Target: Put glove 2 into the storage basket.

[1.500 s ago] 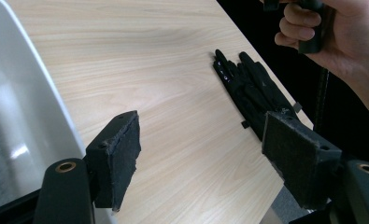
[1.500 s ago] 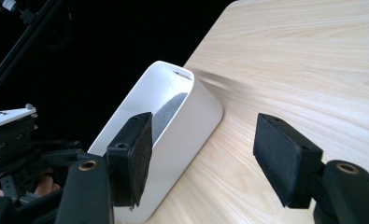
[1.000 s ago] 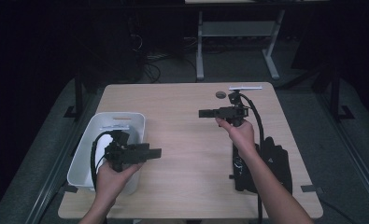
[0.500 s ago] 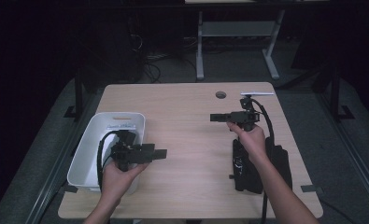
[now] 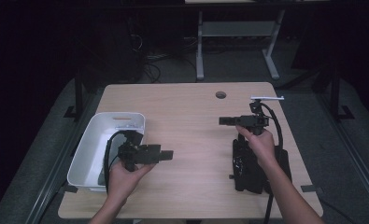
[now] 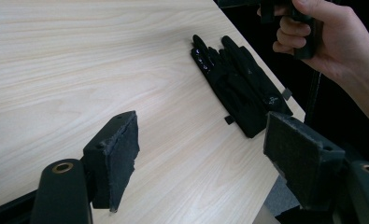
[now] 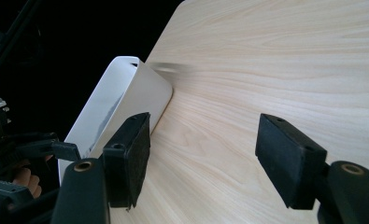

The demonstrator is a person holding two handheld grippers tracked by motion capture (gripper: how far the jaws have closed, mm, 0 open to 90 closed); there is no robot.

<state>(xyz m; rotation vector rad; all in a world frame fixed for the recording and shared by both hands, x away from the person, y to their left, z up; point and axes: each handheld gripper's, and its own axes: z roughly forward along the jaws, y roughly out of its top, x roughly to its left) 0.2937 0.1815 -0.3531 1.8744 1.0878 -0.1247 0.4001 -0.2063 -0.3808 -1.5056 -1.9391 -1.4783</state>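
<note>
Gloves [image 5: 257, 165] lie on the desk [image 5: 196, 121] at six o'clock of the right gripper [image 5: 225, 121], well apart from the left gripper [image 5: 168, 155]; both grippers' fingers gape, empty.

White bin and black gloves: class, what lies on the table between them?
Bare wooden table lies between the white bin and the black gloves, seen in the high view.

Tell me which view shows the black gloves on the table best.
The left gripper view: the black fabric gloves lie flat near the table's edge, fingers and small markings plainly readable. In the high view they are a dark patch partly hidden under the person's right forearm. The right gripper view looks toward the white plastic bin.
</note>
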